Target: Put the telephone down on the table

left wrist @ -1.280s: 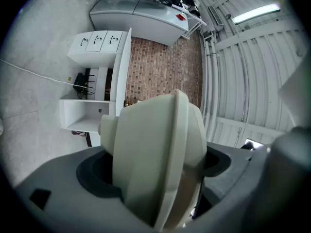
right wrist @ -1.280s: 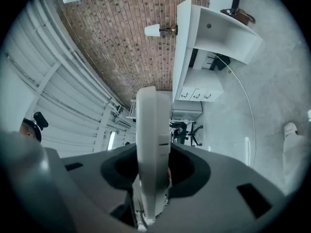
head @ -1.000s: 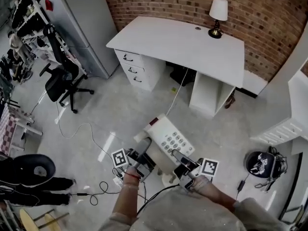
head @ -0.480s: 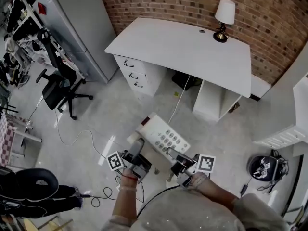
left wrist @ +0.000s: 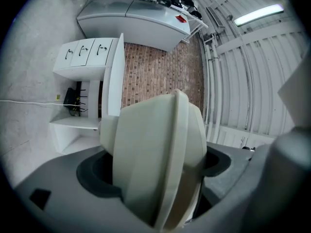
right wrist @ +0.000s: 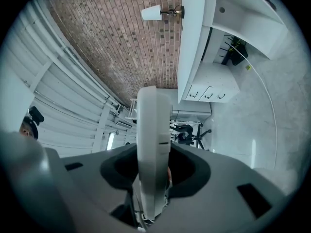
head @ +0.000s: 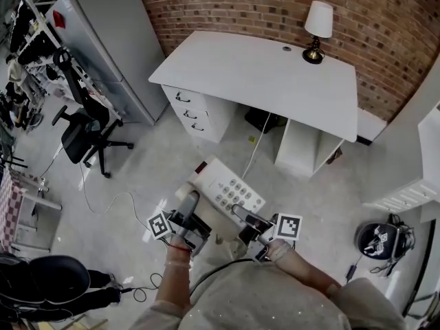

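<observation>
A cream push-button telephone [head: 228, 190] hangs in the air above the floor, keypad up, held between both grippers. My left gripper [head: 190, 201] is shut on its left end, where the pale casing [left wrist: 155, 159] fills the gap between the jaws. Shut on the right edge is my right gripper [head: 238, 212], and the thin rim [right wrist: 152, 144] stands upright between those jaws. The white table [head: 261, 74] stands ahead against the brick wall, well beyond the telephone. A cord trails from the telephone towards the floor.
A lamp [head: 316, 26] stands at the table's far right corner. Drawers [head: 194, 108] sit under its left side. A grey cabinet [head: 103, 40] and an office chair [head: 81, 126] are to the left. A cable [head: 110, 201] lies on the floor, and a helmet [head: 380, 240] at the right.
The telephone and both grippers have drifted left and a little forward in the head view, towards the table. Both grips look unchanged.
</observation>
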`<action>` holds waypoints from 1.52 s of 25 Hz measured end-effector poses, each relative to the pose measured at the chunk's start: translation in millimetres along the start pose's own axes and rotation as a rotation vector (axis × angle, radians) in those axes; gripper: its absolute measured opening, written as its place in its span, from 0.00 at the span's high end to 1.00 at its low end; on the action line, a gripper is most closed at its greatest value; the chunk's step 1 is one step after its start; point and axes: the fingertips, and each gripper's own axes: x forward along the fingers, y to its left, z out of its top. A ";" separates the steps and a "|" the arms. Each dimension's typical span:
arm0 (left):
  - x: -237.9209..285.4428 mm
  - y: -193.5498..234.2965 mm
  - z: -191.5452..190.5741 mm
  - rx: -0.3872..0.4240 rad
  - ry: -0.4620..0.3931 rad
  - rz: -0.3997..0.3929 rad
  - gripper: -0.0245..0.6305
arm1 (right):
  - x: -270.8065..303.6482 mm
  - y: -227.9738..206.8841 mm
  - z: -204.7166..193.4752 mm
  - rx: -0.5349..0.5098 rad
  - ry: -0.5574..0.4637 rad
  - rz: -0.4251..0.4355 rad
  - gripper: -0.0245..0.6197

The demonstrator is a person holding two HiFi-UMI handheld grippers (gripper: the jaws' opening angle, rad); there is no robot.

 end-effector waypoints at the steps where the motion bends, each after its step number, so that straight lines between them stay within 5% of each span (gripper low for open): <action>1: 3.5 1.5 -0.5 -0.005 0.006 0.000 0.25 | -1.1 -1.1 2.5 0.007 -0.009 -0.004 0.72; 12: 49.3 15.0 39.5 -0.058 0.117 -0.037 0.25 | 32.3 -7.2 43.7 -0.028 -0.121 -0.023 0.72; 32: 95.9 48.9 235.1 -0.126 0.457 -0.008 0.25 | 221.9 -45.4 87.4 -0.029 -0.396 -0.057 0.72; 38: 96.5 54.0 276.8 -0.171 0.470 -0.012 0.25 | 264.0 -51.1 90.5 -0.016 -0.450 -0.069 0.72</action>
